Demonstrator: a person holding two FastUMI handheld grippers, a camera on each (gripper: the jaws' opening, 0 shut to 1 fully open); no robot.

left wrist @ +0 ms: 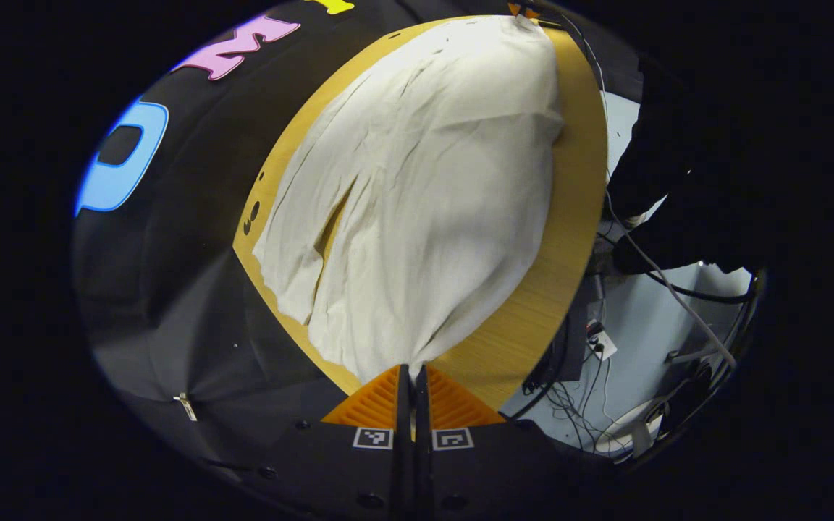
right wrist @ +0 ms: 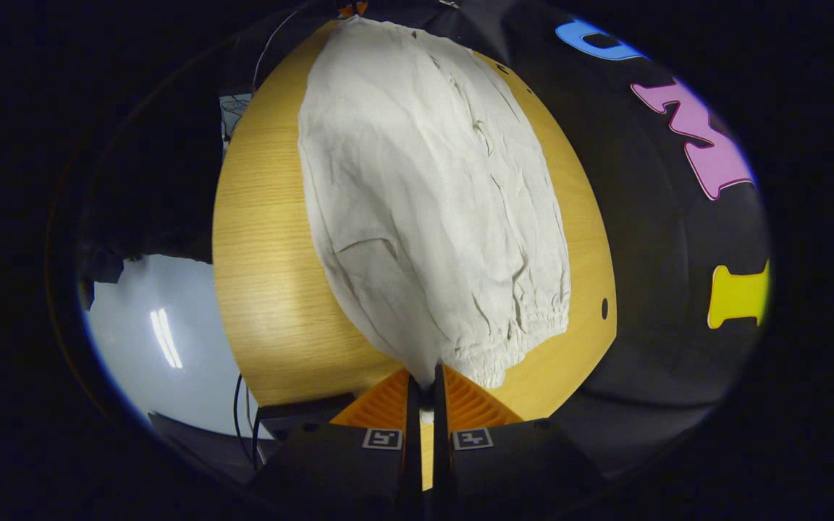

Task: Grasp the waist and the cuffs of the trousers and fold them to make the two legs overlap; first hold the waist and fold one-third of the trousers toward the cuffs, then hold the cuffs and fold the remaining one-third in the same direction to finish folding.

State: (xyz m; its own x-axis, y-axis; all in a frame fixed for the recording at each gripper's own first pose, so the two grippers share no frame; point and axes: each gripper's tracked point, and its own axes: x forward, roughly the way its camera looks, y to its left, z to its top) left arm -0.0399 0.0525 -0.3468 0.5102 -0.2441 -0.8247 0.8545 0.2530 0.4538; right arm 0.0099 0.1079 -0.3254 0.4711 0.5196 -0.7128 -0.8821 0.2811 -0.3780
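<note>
The left gripper [left wrist: 413,370] pinches a cuff of the trousers [left wrist: 424,195] at 6 o'clock; the right gripper [right wrist: 425,376] pinches the gathered waist. They lie spread on the table [left wrist: 533,304], bare wood toward 3 o'clock, cables [left wrist: 667,289] beyond.

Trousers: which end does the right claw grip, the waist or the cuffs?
The waist: the right claw pinches the gathered elastic end of the trousers. The left claw grips the plain-hemmed cuff end, where the two legs split.
</note>
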